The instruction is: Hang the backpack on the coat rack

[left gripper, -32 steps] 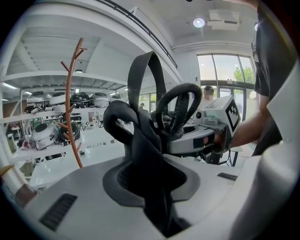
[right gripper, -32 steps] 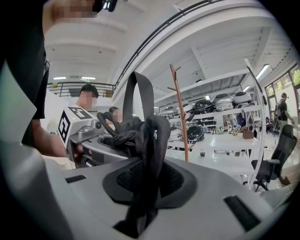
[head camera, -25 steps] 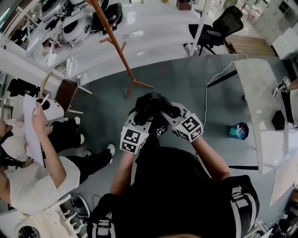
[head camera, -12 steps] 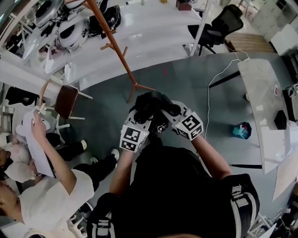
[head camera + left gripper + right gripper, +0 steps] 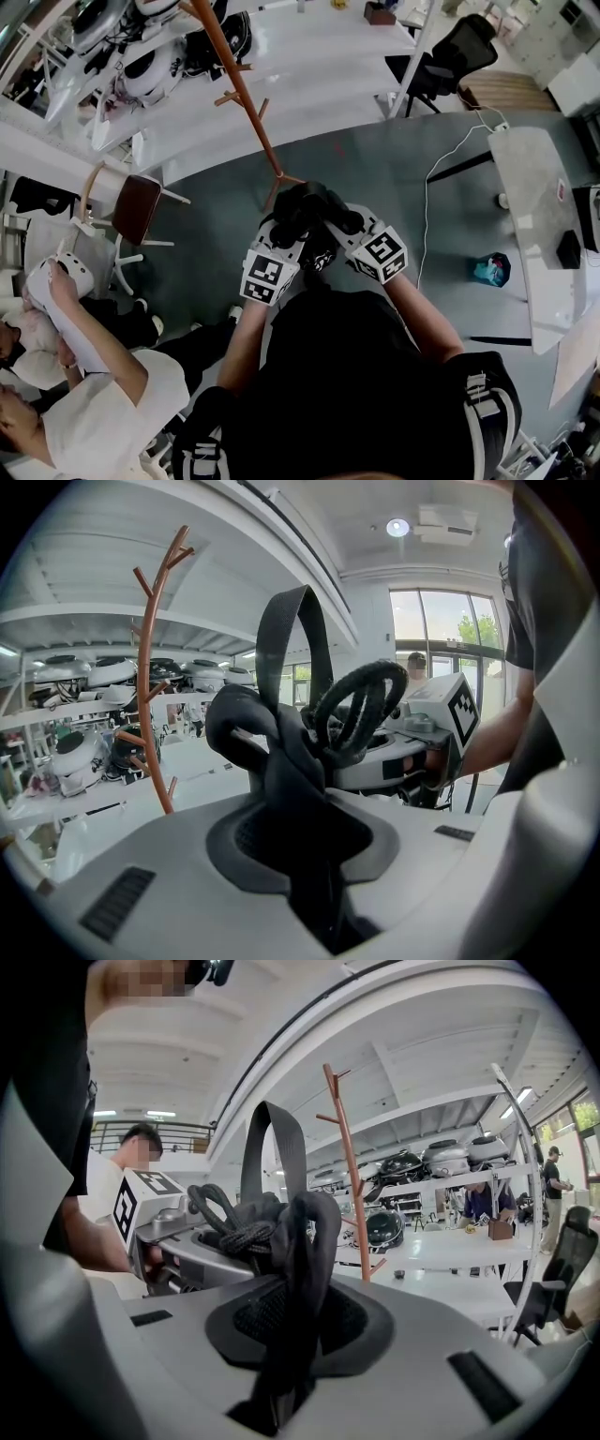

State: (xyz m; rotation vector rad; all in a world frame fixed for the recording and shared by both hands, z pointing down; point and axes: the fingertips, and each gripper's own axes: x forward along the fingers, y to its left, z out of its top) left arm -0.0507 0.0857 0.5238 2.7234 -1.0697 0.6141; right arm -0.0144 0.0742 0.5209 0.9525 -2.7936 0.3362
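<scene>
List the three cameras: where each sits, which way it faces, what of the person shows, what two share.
Head view: on the person's head, facing steeply down at the floor; shows forearms, shirt, left hand-held gripper and right hand-held gripper, both shut on the straps.
Left gripper view: on that gripper, looking along its jaws, coat rack ahead; shows the right forearm.
Right gripper view: on that gripper, facing likewise; shows the left forearm.
Shared: both gripper views show straps, coat rack and the other gripper.
</scene>
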